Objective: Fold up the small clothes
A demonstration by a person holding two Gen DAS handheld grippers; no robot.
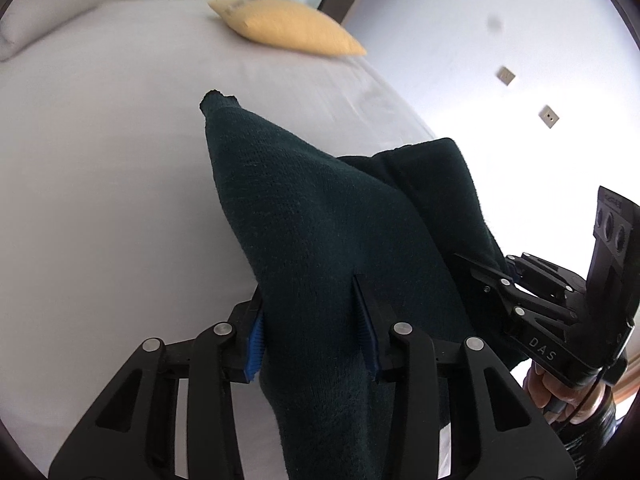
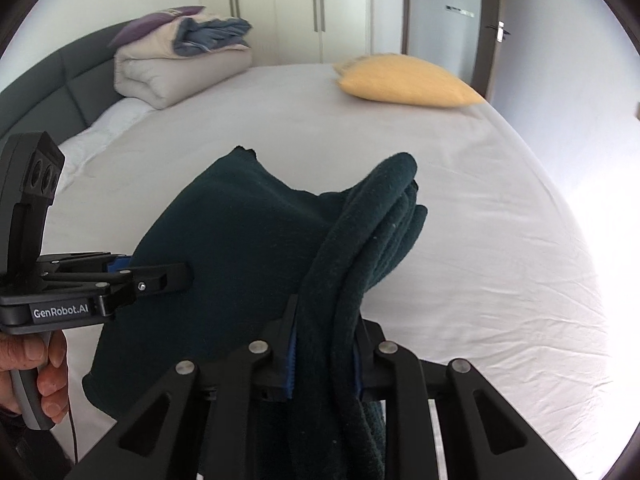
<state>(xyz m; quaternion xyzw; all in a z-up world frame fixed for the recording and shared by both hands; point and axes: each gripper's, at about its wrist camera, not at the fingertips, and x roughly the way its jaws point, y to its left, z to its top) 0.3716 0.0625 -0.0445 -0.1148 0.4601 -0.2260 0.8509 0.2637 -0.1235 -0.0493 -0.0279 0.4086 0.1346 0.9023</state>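
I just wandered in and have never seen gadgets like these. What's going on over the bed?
A person holds a hand-held gripper in each hand. The left hand-held gripper and the right hand-held gripper each pinch part of one dark green knitted garment, held up above the bed's pale grey sheet. It hangs bunched, not yet folded flat. A yellow pillow lies further back.

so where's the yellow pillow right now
The yellow pillow lies at the far right edge of the bed, beyond the held dark green garment, right of the folded duvet.

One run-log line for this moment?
left gripper: shut on sweater | right gripper: shut on sweater | sweater: lifted above bed
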